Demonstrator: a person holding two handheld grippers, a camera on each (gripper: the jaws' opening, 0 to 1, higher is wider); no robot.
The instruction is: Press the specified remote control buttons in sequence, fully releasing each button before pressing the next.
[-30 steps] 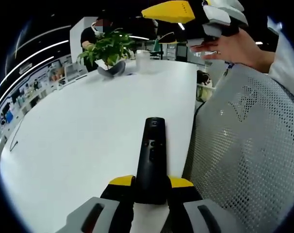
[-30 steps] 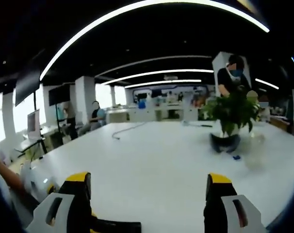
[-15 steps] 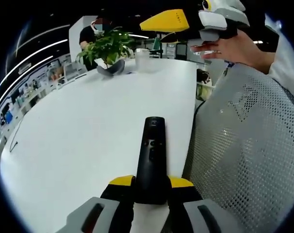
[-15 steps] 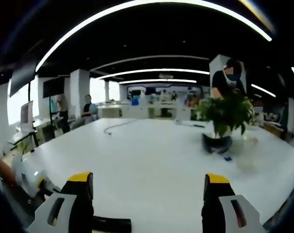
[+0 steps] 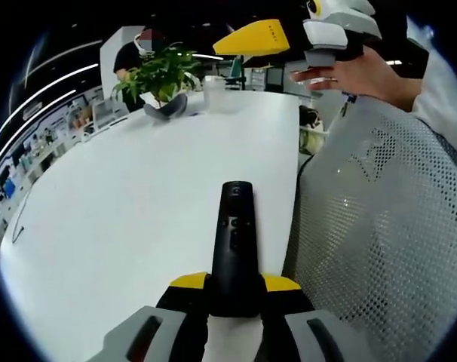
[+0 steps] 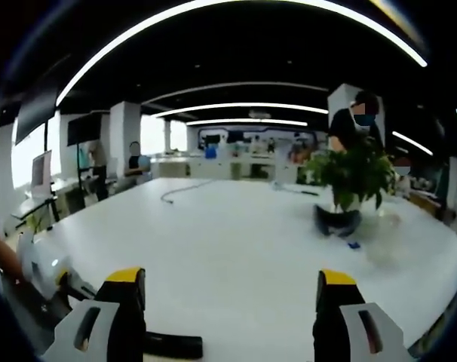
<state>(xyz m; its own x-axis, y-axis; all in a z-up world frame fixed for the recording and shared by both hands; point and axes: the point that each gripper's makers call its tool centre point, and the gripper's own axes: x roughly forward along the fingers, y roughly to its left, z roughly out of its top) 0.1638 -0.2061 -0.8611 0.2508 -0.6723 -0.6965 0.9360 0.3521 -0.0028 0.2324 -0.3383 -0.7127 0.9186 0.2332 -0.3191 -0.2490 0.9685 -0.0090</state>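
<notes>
Holding the remote control (image 5: 232, 256) out over the white table (image 5: 123, 211) in the left gripper view, lengthwise between the yellow-tipped jaws of the left gripper (image 5: 234, 283), pinched at its near end. Black, slim, rounded at the far end, with a small cluster of buttons down its upper face; labels too small to read. Raised well above it, at the top of the view, the right gripper (image 5: 289, 34) in a person's hand (image 5: 357, 72), not touching the remote. Judged as the step before a press: next needs one right jaw tip brought down square onto the wanted button, then lifted fully clear.

Looking along the right gripper (image 6: 228, 290) in the right gripper view: jaws spread wide, nothing between them, aimed across the table toward a potted plant (image 6: 349, 181). Low at the bottom left, a dark strip, likely the remote's end (image 6: 172, 345).
</notes>
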